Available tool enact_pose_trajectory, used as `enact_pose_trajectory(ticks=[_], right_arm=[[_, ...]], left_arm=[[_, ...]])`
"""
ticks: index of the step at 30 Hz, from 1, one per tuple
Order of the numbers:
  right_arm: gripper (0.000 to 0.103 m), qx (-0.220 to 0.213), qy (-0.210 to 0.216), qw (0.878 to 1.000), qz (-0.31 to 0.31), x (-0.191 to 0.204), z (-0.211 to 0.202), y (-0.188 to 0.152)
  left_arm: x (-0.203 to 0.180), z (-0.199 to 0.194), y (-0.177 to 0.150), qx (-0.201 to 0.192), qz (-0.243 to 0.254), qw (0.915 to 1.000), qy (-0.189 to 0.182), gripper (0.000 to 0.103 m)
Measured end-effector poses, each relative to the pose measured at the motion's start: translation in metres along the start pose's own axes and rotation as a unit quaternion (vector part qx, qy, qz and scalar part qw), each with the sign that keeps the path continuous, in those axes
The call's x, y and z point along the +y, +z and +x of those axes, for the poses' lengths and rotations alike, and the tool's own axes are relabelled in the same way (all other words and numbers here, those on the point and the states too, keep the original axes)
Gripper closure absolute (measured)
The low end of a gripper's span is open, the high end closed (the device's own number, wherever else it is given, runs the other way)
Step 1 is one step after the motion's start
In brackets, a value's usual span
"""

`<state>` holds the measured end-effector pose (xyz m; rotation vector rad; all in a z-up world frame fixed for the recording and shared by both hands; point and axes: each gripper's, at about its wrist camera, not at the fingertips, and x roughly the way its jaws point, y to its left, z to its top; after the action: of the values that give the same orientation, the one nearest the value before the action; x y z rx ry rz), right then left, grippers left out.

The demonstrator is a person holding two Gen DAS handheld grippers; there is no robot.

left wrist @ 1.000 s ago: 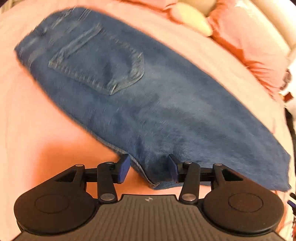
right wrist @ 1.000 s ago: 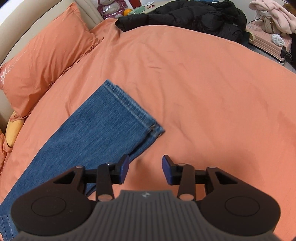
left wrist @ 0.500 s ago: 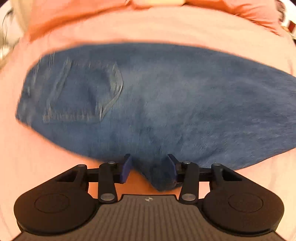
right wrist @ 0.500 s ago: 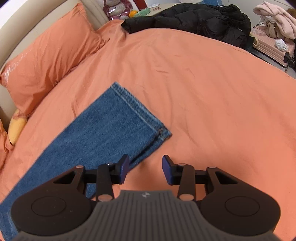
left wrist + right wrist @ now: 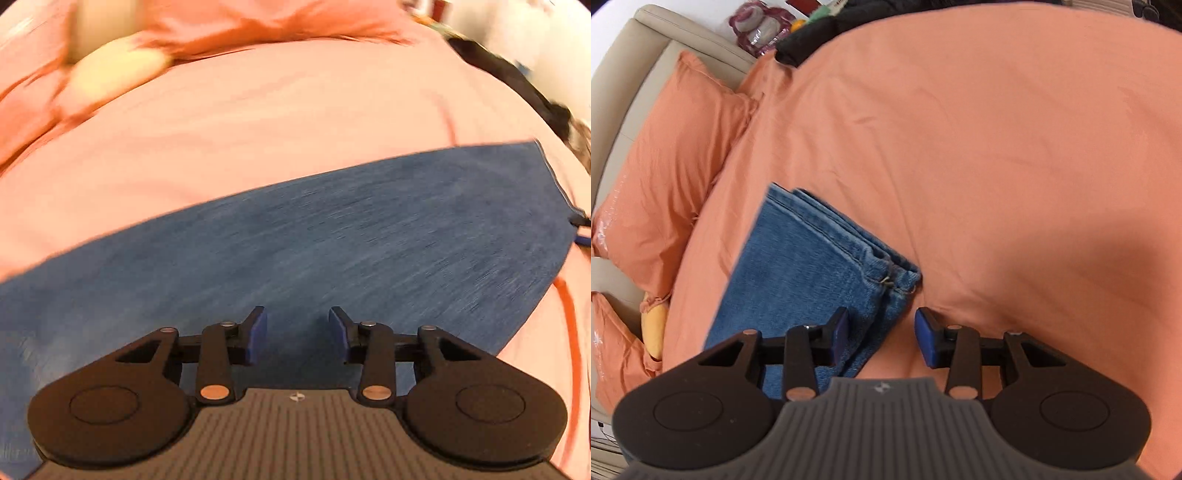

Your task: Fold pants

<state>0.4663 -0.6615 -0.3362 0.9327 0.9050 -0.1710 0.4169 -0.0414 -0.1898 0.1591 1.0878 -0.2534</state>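
Both grippers hang over the jeans with their jaws partly apart and nothing pinched. Ahead of and under them spreads the orange bedspread, a wide flat surface that suits laying the garment out for folding. On it lie the jeans, doubled leg on leg, so that two hems stack at the cuff end; that stacking suggests the lengthwise fold is done and a crosswise fold is due.

Beyond and left of the right gripper sit an orange pillow and the beige headboard, well clear of the work; a dark jacket lies at the far edge.

Right gripper's left pad hovers over the denim while its right pad is over bare sheet, straddling the leg's side edge just short of the cuff, likely lining up to nip both layers together.

Left gripper is over mid-leg denim; its jaws have just been closing, yet no fabric rises between the pads. The blurred view hides finer detail.
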Motion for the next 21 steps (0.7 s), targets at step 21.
enact_pose_trajectory(ticks=[21], right_arm=[[0.097,-0.014,-0.002,1.0,-0.022,0.004,0.005,0.003]], left_arm=[[-0.074,0.107,0.115,-0.018,0.012,0.9993,0.03,0.065]])
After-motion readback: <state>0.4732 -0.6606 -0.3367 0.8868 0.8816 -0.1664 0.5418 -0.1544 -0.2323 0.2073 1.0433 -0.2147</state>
